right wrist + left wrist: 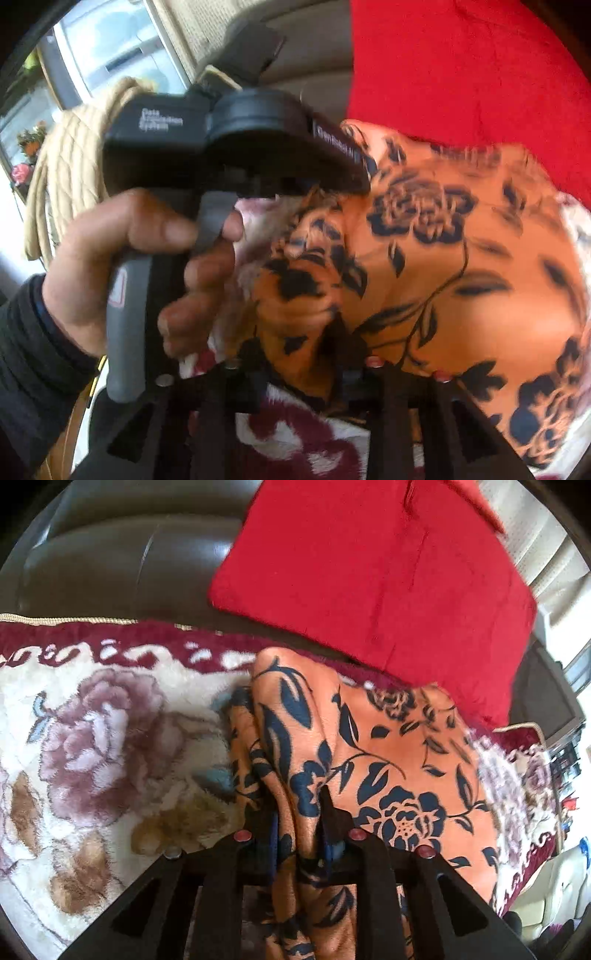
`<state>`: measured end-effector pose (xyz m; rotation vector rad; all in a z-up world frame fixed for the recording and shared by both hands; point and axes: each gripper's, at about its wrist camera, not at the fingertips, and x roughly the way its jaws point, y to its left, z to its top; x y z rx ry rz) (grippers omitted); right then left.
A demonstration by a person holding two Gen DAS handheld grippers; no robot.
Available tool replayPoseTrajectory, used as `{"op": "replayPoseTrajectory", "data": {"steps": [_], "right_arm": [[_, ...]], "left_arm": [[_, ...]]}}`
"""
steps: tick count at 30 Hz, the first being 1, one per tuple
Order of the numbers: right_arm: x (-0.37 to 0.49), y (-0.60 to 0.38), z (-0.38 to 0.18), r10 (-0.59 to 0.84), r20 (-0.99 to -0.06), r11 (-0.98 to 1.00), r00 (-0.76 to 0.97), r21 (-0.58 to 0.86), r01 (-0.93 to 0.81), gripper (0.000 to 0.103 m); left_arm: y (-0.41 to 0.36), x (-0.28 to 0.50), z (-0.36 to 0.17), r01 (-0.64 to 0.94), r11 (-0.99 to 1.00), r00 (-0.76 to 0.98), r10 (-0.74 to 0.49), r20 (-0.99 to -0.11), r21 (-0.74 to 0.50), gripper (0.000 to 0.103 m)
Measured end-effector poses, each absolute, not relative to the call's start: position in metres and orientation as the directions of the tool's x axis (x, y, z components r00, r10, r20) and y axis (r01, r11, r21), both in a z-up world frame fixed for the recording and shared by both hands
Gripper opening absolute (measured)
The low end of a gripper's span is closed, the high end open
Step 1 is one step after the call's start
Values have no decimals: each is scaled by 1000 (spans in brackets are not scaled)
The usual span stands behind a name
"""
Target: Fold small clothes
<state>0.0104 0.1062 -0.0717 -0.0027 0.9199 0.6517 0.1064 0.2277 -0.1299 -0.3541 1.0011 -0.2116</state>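
Note:
An orange cloth with a dark blue flower print (399, 760) lies crumpled on a plush flowered blanket (103, 738). In the left wrist view my left gripper (291, 805) is shut on a bunched fold of this cloth, which runs down between its black fingers. The right wrist view is blurred. There my right gripper (299, 347) stands with its jaws apart over the near edge of the orange cloth (461, 258), and a fold lies loosely between them. A hand (140, 258) holds the left gripper's black housing (236, 140) just to the left; its fingertips are hidden there.
A red cushion (369, 583) leans right behind the cloth, against a dark leather sofa back (110, 554). It fills the top right of the right wrist view (472, 66). A beige quilted cover (74, 155) and a window (110, 40) are at the left.

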Motion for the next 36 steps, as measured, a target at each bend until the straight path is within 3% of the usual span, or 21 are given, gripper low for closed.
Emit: {"op": "replayPoseTrajectory", "data": {"steps": [1, 2, 6, 11, 14, 17, 20, 24, 27, 28, 29, 30, 31, 36], "right_arm": [[5, 101, -67, 567, -713, 784, 413, 313, -536, 66], [2, 96, -66, 564, -713, 790, 417, 317, -526, 74], [-18, 55, -55, 612, -668, 771, 424, 385, -506, 74], [-39, -30, -37, 594, -606, 802, 529, 500, -328, 74], [-35, -83, -34, 547, -582, 810, 602, 549, -206, 77], [-8, -114, -38, 559, -606, 784, 565, 609, -123, 78], [13, -124, -48, 614, -624, 747, 484, 656, -102, 78], [45, -116, -63, 684, -594, 693, 423, 711, -121, 78], [77, -108, -87, 694, -606, 675, 388, 736, -58, 78], [84, -100, -95, 708, -608, 666, 359, 744, -53, 76], [87, -93, -99, 709, -618, 672, 339, 738, -62, 65], [86, -87, -98, 673, -657, 717, 341, 693, -80, 48], [84, -80, -94, 625, -700, 768, 345, 632, -108, 44], [77, -58, -81, 521, -761, 851, 386, 498, -165, 39]], "left_arm": [[232, 104, -126, 7, 918, 534, -338, -775, -395, 27], [235, 103, -125, 0, 915, 534, -341, -774, -403, 30], [245, 77, -99, -12, 919, 588, -313, -746, -395, 34], [237, 24, -71, 66, 897, 635, -375, -675, -437, 38], [220, 0, -83, 81, 917, 607, -356, -711, -390, 40], [228, -4, -133, -70, 945, 510, -241, -826, -319, 42], [247, -15, -130, -126, 891, 541, -307, -783, -436, 43], [234, -16, -89, -69, 941, 625, -218, -750, -332, 43], [221, -3, -81, -41, 955, 646, -199, -737, -294, 53], [216, 3, -85, -53, 961, 639, -176, -749, -270, 54], [212, 10, -93, -78, 969, 614, -138, -777, -234, 54], [209, 16, -104, -113, 975, 580, -92, -809, -192, 54], [208, 19, -113, -137, 976, 553, -64, -831, -166, 54], [207, 15, -128, -156, 970, 561, -68, -825, -185, 56]]}}
